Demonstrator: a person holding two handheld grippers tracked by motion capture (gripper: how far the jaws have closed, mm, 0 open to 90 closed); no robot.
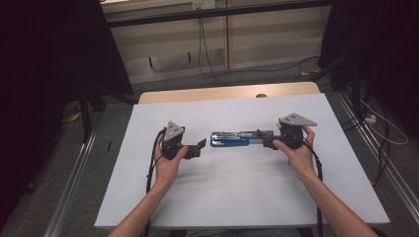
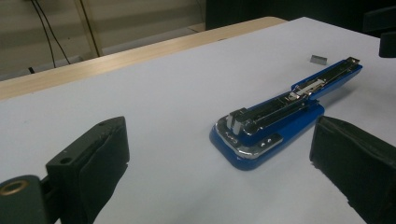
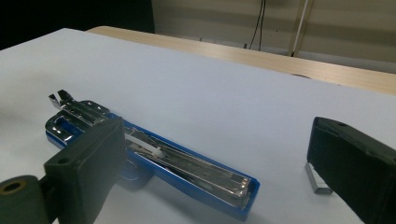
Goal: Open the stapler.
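A blue stapler [image 1: 230,138] lies opened out flat in the middle of the white table [image 1: 222,197], its metal staple channel facing up. My left gripper [image 1: 200,146] is open just left of the stapler's [image 2: 266,121] hinged end, not touching it. From the right, my right gripper [image 1: 264,137] is open at the other end, and in the right gripper view the stapler's [image 3: 187,168] tip lies between the jaws. A small strip of staples [image 3: 317,182] rests on the table by the right jaw; the staple strip [image 2: 320,58] also appears beyond the stapler.
The table's wooden back edge [image 1: 227,92] shows beyond the white top. Black stands and cables [image 1: 380,123] sit on the floor on both sides. A wall with hanging cords [image 1: 202,44] is behind.
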